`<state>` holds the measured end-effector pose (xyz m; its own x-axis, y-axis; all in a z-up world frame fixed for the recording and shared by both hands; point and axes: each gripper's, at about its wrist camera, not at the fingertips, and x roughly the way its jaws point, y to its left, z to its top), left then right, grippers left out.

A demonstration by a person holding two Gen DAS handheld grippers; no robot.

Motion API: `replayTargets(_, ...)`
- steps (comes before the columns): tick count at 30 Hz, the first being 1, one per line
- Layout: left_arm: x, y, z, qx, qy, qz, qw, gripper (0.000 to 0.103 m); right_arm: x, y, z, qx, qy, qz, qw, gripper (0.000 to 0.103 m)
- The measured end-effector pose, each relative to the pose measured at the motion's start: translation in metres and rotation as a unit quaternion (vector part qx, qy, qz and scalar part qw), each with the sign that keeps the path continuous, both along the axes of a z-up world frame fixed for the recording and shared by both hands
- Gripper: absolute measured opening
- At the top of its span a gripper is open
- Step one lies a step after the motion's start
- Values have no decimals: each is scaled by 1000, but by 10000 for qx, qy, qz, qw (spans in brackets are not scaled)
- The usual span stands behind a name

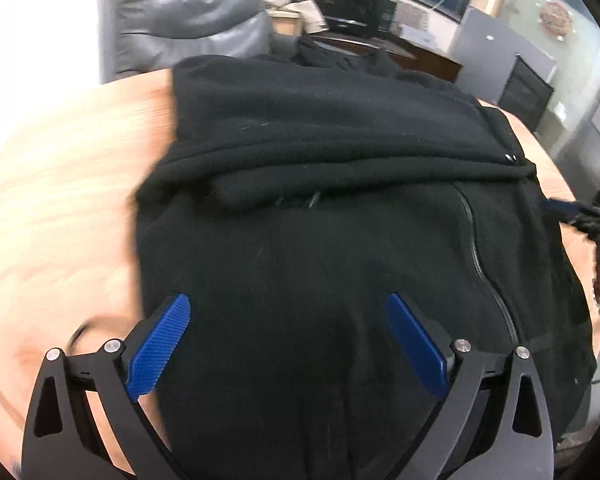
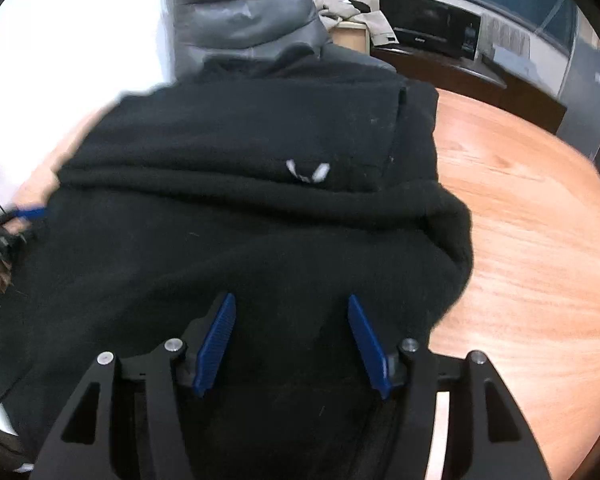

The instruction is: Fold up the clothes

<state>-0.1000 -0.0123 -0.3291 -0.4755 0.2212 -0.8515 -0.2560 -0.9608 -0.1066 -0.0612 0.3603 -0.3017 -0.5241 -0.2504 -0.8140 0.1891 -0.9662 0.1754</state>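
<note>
On the wooden table (image 1: 52, 208), a black fleece jacket (image 1: 320, 240) lies partly folded, covering most of the surface in both wrist views. A thick folded band of fabric crosses the garment from left to right in the far half, and a zipper line (image 1: 480, 240) runs down the near right portion in the left wrist view. A small white logo (image 2: 308, 172) shows on the upper layer in the right wrist view. A grey padded chair (image 1: 188, 12) stands beyond the far edge of the table.

The left gripper (image 1: 288, 344) hangs over the near part of the jacket with its jaws spread wide; no cloth sits between the blue pads, so it is released. The right gripper (image 2: 292, 344) hangs over the near right part of the jacket, close to the bulging right edge of the garment. Its jaws stand apart with only flat fabric below them; it is released and grasps nothing.

Judgement of step: one fold appears laid down, and both grippers appear to be between grasps, positioned to select new hold points.

Next move, as judged: each gripper needs to descend to an edge of the jacket, pinch all layers together, and carry that edge across evenly. The thick fleece may slip or bunch if only the top layer is caught.
</note>
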Motion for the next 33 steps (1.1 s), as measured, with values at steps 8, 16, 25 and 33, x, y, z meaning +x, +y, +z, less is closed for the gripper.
replayTargets(8,151,-82,91,-304,-679,1371,9878,102,131,59,65,-104,-513,73,9986,64)
replayTargets(16,198,-110,77,505,-1715,1400,9739,102,183,85,39,-1465,-1746,489,9725,64)
replayTargets(25,146,-98,-13,1033,-2419,429,9638,101,212,83,8,-1518,-2120,432,9644,65)
replayTargets(33,132,-78,-24,1592,-2530,-5,9543,102,194,72,-29,-2114,-2161,360,9525,55)
